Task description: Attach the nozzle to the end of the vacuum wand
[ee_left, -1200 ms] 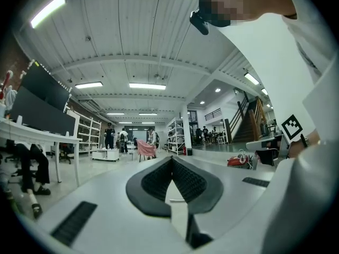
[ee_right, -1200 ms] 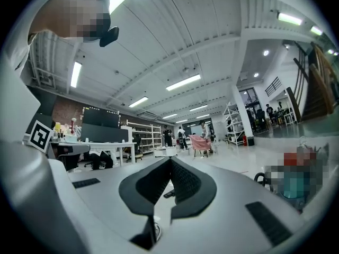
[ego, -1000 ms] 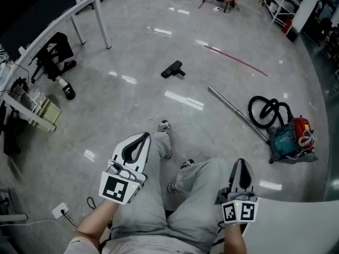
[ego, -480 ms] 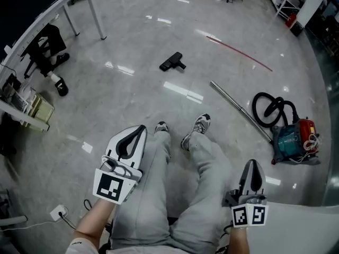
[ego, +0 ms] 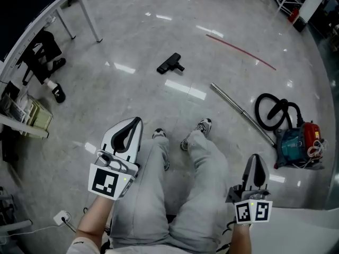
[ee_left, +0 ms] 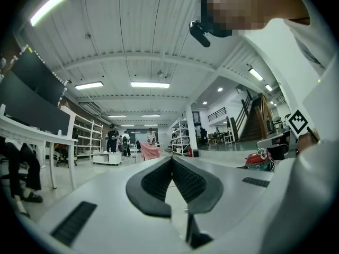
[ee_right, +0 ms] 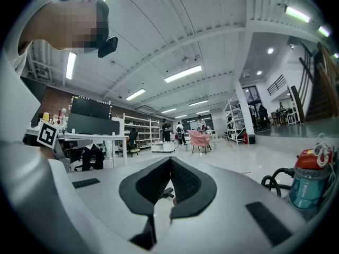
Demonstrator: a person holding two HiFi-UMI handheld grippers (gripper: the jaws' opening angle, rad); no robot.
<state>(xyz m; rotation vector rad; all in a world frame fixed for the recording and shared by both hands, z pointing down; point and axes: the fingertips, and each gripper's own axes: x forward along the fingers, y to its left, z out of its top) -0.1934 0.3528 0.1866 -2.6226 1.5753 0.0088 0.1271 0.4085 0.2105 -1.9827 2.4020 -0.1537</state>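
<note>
Both grippers empty; nozzle and wand apart on floor (ego: 132, 97).
Left gripper (ego: 133, 125) lower left, right gripper (ego: 255, 161) lower right, above the person's legs (ego: 204, 194); both jaws together, nothing held. Nozzle (ego: 170, 63) lies upper centre of head view. Wand (ego: 241, 112) lies diagonal at right centre, lower end near vacuum (ego: 295, 144), well apart from nozzle.

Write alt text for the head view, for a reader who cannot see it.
A black nozzle lies on the glossy floor, apart from a metal wand that runs toward a red-and-teal vacuum with a black hose. In the foreground, over the person's grey-trousered legs, the left gripper and right gripper are shut and empty.
</note>
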